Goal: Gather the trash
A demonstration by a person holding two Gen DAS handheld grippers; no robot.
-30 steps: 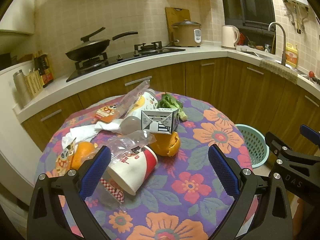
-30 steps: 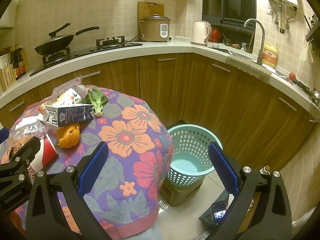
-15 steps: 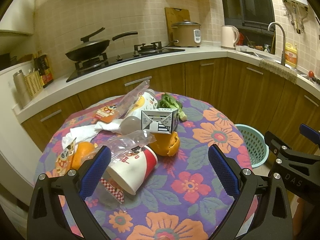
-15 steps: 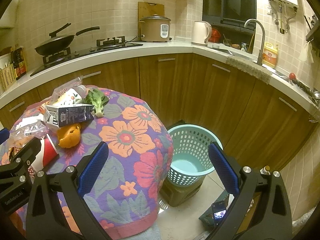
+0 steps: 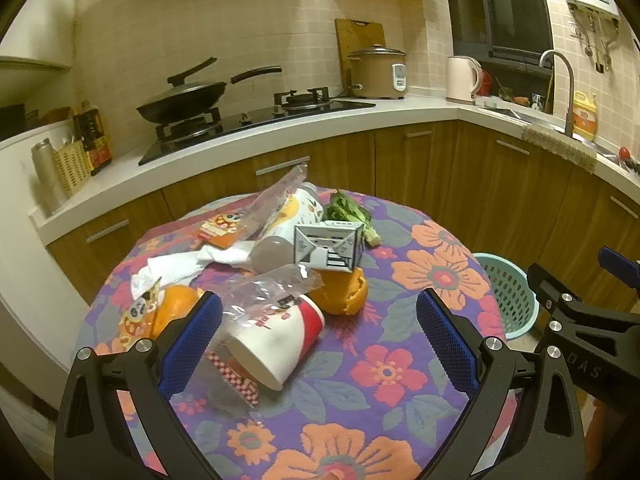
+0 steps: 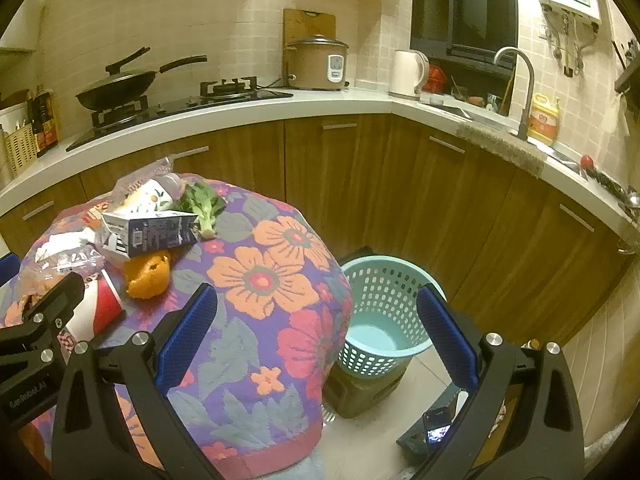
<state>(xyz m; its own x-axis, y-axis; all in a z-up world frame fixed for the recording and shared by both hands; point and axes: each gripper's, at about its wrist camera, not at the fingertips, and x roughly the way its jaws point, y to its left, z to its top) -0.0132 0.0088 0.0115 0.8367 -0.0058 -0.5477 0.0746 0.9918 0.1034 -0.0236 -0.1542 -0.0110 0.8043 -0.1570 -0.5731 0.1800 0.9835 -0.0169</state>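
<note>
Almost nothing has changed over the last second; we hold the left gripper (image 5: 316, 336) with fingers spread wide and empty, hovering as before just short of the paper cup (image 5: 276, 340) lying on its side on the table (image 5: 400, 364); the right gripper (image 6: 316, 336) is equally spread and empty, pointed toward the teal basket (image 6: 386, 314) on the floor beside the table; the trash pile sits untouched, so we judge collecting has not begun.

Left gripper (image 6: 38, 320) sits marginally lower at the right wrist view's left edge than a second ago (a slight drift); trash pile and basket positions show no displacement.
</note>
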